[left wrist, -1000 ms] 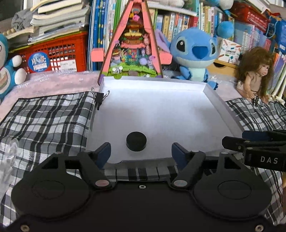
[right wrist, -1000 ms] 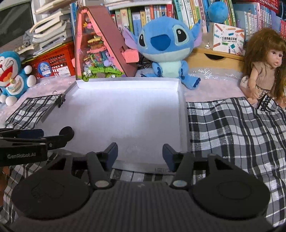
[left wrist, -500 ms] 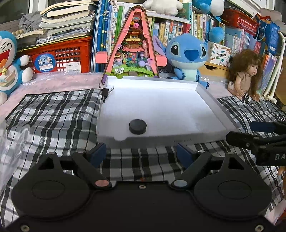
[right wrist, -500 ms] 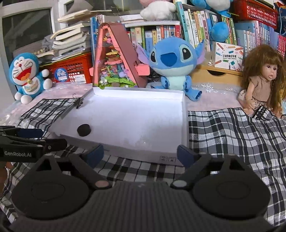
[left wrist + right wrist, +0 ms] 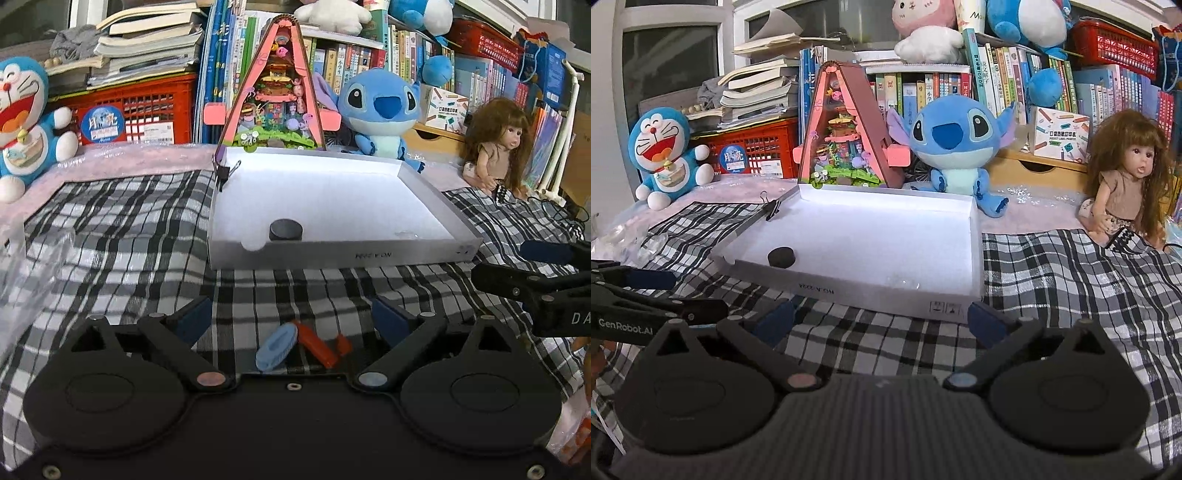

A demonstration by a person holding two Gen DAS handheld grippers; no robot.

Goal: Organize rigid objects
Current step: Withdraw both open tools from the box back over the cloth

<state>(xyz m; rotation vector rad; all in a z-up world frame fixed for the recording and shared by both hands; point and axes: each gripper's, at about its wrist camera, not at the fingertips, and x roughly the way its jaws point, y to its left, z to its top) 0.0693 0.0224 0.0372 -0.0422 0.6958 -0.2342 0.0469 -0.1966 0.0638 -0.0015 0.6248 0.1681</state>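
A white shallow box (image 5: 406, 254) (image 5: 975, 258) lies on the plaid cloth. A black round puck (image 5: 285, 229) (image 5: 781, 256) sits inside it near the front left corner. My left gripper (image 5: 291, 321) is open and empty, in front of the box. Between its fingers, on the cloth, lie a light blue oval piece (image 5: 276, 346) and an orange-red tool (image 5: 319, 345). My right gripper (image 5: 882, 321) is open and empty, in front of the box's front wall. Each gripper shows at the edge of the other's view.
A binder clip (image 5: 225, 171) grips the box's left wall. Behind the box stand a pink triangular toy house (image 5: 277, 92), a blue Stitch plush (image 5: 380, 110), a doll (image 5: 498, 147), a Doraemon plush (image 5: 22, 122) and a red crate (image 5: 147, 110). Clear plastic wrap (image 5: 26, 266) lies left.
Both grippers have pulled back from the box toward the near side and stayed open. The puck stays in the box. The blue piece and orange tool have come into the left wrist view.
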